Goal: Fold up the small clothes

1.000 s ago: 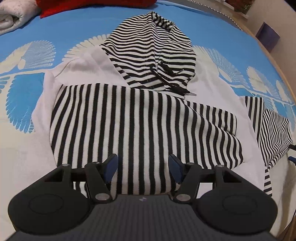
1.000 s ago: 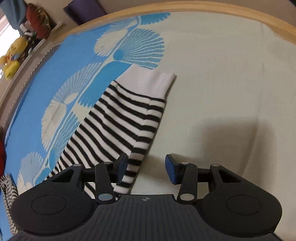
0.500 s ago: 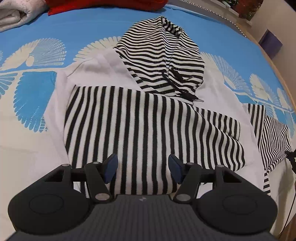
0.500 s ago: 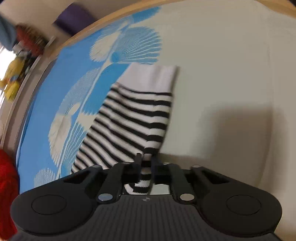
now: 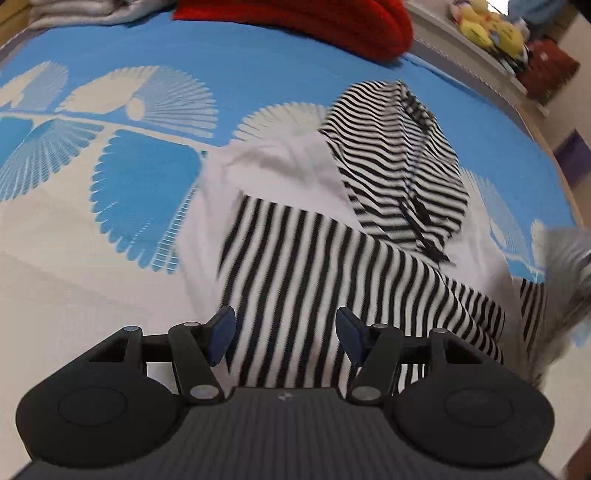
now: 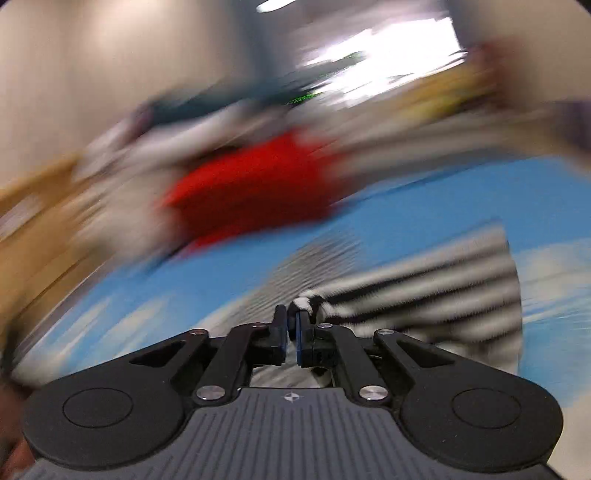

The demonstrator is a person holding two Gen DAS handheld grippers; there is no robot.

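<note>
- On bed, blue/cream leaf-print sheet (image 5: 122, 225): striped hoodie (image 5: 314, 269), front up, hood (image 5: 402, 162) lying toward far side; one sleeve already folded across chest.
- Left gripper (image 5: 282, 334): fingers spread, nothing between, hovering above hoodie's lower body; not touching as far as visible.
- Right gripper (image 6: 291, 325): fingers pressed together, pinching striped sleeve (image 6: 424, 295) nr cuff; sleeve stretches off to the right. View heavily blurred.
- Handling (est.): soft knit, light, limp; drapes and bunches, no stiffness; not fragile. Drawstring (image 5: 421, 214) loose, may snag.
- Grip pts (est.): cuffs, hem corners, shoulder seams – thicker edges hold better than mid-panel.
- Bkgd: red garment (image 5: 314, 22), yellow plush toy (image 5: 487, 26) on ledge.
</note>
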